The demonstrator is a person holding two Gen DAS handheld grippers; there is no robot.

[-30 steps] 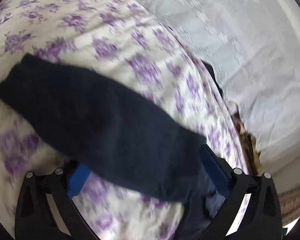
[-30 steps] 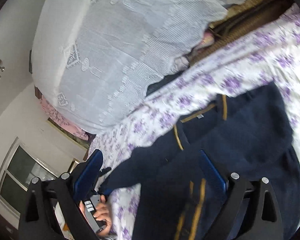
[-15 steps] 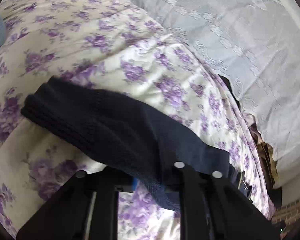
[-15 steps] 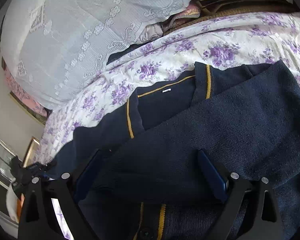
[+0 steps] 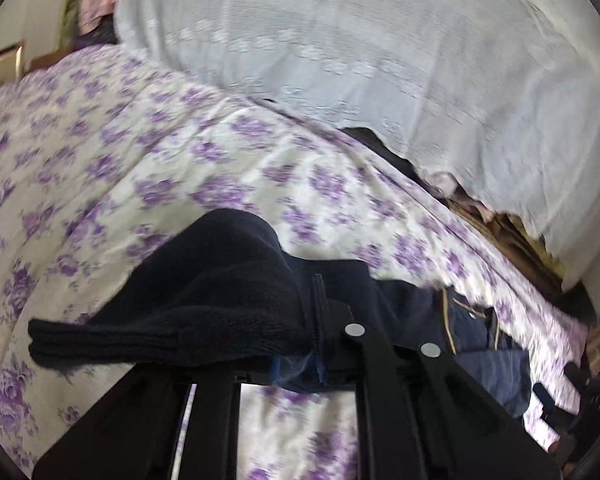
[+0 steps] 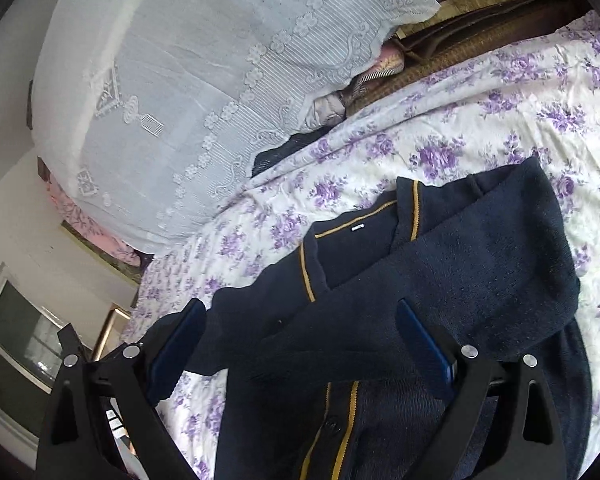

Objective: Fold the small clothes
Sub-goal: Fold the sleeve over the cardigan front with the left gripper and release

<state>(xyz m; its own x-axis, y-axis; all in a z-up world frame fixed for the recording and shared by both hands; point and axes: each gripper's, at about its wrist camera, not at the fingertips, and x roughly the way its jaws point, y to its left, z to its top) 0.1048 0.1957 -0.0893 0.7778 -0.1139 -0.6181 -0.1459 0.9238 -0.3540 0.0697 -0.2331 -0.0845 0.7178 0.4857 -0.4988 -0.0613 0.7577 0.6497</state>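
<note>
Left hand-held gripper has just closed its jaws on a sleeve of the navy cardigan, and the knit is pinched between the blue pads, with the cuff end drooping off to the left of the jaws in the left wrist view. Right hand-held gripper stands with its jaws spread wide over the garment's middle; cloth lies below and between the fingers, but the pads do not press on it.

The cardigan, trimmed with yellow piping along its collar and button band, lies on the bed, on the purple-flowered sheet, near the far edge, where a white lace cloth hangs over a stack of bedding. One sleeve already lies slantwise across the chest.

Judging from this, the step in hand is the sleeve fold: the second sleeve is gripped and lifted, ready to be carried inward. The next move calls for bringing that sleeve across the body without dragging the whole garment, laying it flat over the front, then releasing. The spread right jaws could steady the body meanwhile. Loose knit may bunch or slip, so a slow, low carry seems wise.
</note>
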